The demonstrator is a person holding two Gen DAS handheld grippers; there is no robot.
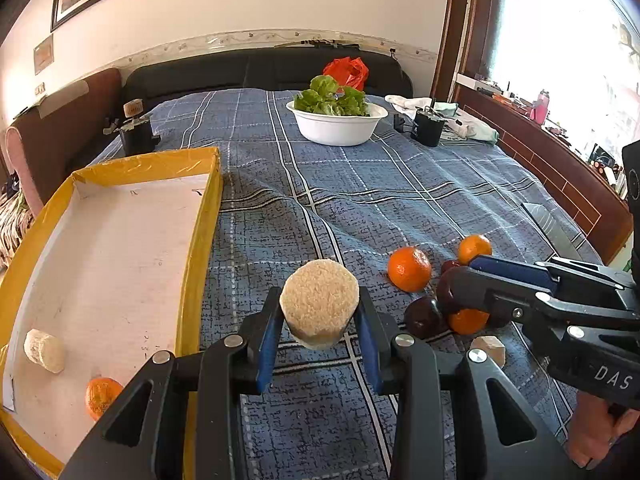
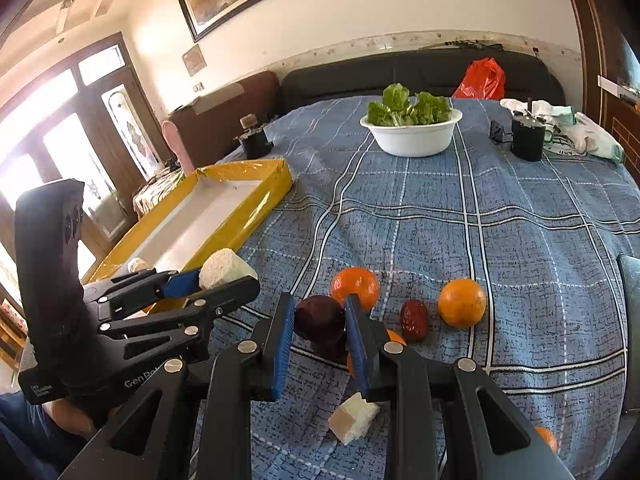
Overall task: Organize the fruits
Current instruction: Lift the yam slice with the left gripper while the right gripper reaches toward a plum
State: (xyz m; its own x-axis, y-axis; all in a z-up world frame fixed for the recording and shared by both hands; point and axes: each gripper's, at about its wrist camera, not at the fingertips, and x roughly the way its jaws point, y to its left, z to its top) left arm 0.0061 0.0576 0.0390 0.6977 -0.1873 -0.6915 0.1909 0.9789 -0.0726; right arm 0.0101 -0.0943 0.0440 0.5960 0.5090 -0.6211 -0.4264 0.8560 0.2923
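Observation:
My left gripper (image 1: pixel 320 294) is shut on a round beige spongy chunk (image 1: pixel 319 312), held above the blue bedspread just right of the yellow tray (image 1: pixel 200 236). The tray holds a second beige chunk (image 1: pixel 44 350) and an orange (image 1: pixel 102 396). My right gripper (image 2: pixel 320 300) is shut on a dark red fruit (image 2: pixel 318 320) in the fruit cluster. Around it lie two oranges (image 2: pixel 355 286) (image 2: pixel 462 302), a red date (image 2: pixel 415 320), another dark fruit (image 2: pixel 330 350) and a white cube (image 2: pixel 354 416). A further orange (image 2: pixel 394 338) is half hidden behind the right finger.
A white bowl (image 1: pixel 338 130) of lettuce stands at the far end of the bed. Black devices (image 1: pixel 428 128) (image 1: pixel 136 136) sit on either side of it, with cloths (image 1: pixel 416 102) and a red bag (image 1: pixel 346 72) behind. One orange (image 2: pixel 546 438) lies at the bed's near right.

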